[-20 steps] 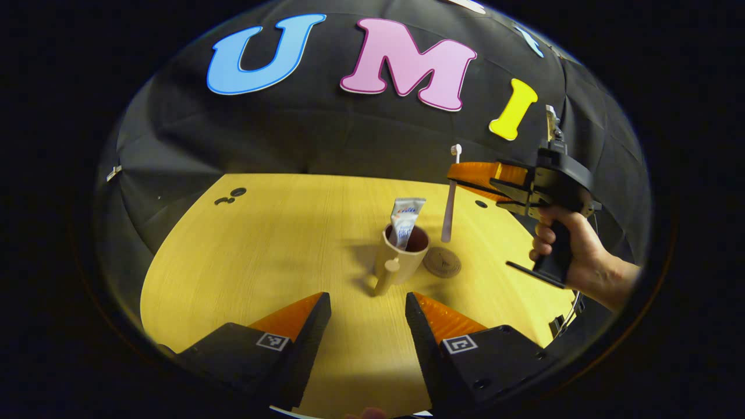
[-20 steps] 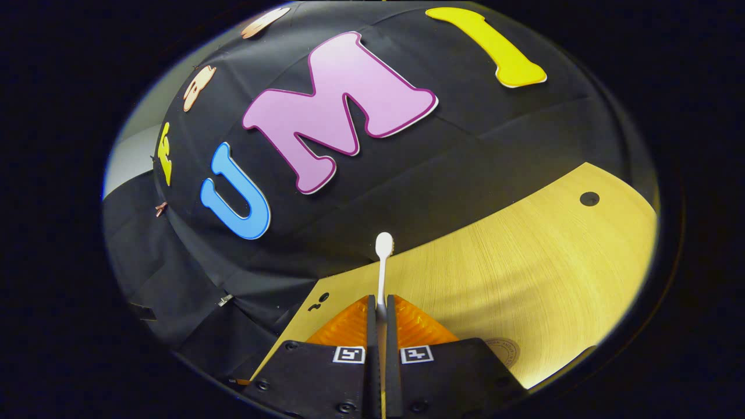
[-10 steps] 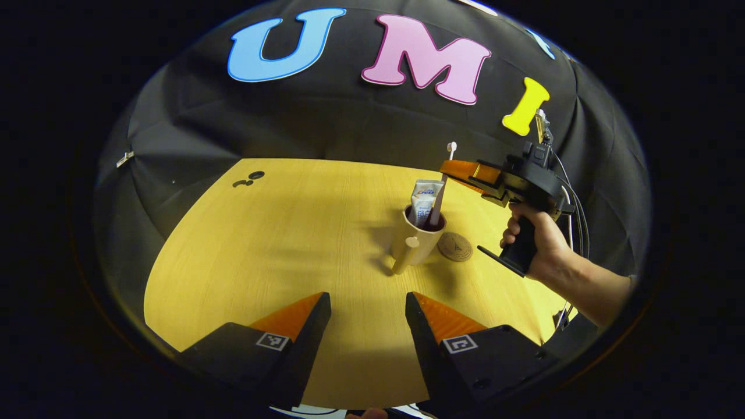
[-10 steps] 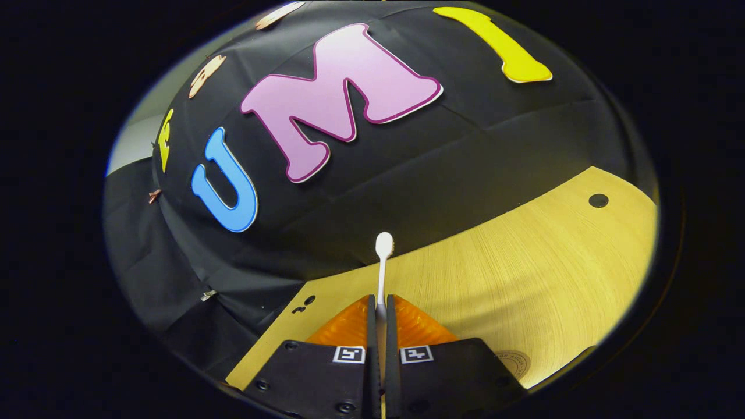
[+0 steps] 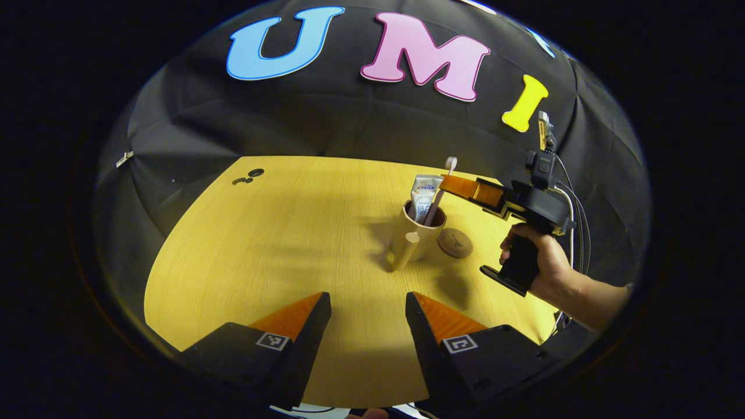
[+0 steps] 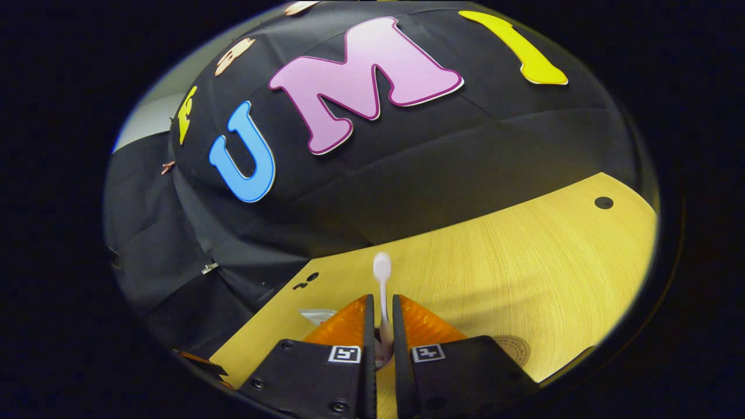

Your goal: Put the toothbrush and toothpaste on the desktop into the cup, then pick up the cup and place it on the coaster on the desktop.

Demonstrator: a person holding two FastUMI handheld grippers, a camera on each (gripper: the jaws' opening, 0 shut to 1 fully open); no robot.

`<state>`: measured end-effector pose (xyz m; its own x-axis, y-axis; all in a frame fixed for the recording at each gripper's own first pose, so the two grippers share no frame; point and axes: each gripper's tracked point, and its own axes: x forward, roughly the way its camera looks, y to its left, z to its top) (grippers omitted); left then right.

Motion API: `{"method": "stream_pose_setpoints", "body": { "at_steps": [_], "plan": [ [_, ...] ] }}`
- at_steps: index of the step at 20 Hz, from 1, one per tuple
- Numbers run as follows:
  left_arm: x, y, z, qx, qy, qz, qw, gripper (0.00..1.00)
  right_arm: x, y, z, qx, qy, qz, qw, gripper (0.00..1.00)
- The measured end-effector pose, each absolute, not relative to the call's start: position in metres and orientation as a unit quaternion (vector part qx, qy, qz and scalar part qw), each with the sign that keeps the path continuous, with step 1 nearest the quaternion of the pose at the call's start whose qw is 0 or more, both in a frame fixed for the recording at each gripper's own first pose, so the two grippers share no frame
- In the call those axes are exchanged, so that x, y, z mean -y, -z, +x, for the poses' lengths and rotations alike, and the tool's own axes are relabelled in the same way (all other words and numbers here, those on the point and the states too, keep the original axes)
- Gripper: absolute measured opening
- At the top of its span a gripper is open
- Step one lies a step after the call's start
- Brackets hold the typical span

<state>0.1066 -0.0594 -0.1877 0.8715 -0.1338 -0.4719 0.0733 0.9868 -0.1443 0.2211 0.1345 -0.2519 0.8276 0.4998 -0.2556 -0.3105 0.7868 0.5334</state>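
On the desktop: cup, toothpaste and toothbrush inside. Right gripper slightly parted around the brush, grip uncertain. Left gripper wide open, empty. Remaining: cup onto coaster, just beside.

Toothpaste in cup, beside coaster

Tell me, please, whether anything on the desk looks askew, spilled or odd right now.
Nothing stands out. The cup stands upright beside the coaster, with the toothpaste and the slightly leaning toothbrush in it. Nothing is spilled on the desk.
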Motion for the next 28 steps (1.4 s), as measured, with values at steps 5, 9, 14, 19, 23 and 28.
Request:
{"method": "stream_pose_setpoints", "body": {
  "at_steps": [5, 9, 14, 19, 23, 28],
  "plan": [
    [0.068, 0.189, 0.117, -0.252, 0.067, -0.058, 0.964, 0.81, -0.123, 0.25, 0.184, -0.22, -0.227, 0.244, 0.917, 0.29],
    [0.078, 0.194, 0.13, -0.265, 0.085, -0.044, 0.959, 0.81, -0.104, 0.249, 0.146, -0.241, -0.243, 0.229, 0.911, 0.3],
    [0.089, 0.205, 0.148, -0.296, 0.094, -0.013, 0.95, 0.8, -0.068, 0.262, 0.098, -0.278, -0.244, 0.212, 0.904, 0.39],
    [0.097, 0.216, 0.163, -0.34, 0.101, 0.02, 0.935, 0.81, -0.03, 0.277, 0.059, -0.31, -0.214, 0.23, 0.897, 0.39],
    [0.105, 0.22, 0.182, -0.361, 0.104, 0.032, 0.926, 0.81, 0.005, 0.287, 0.035, -0.328, -0.19, 0.233, 0.896, 0.39],
    [0.112, 0.228, 0.209, -0.37, 0.111, 0.054, 0.921, 0.81, 0.049, 0.31, 0.006, -0.361, -0.142, 0.225, 0.894, 0.39]
  ]
}}
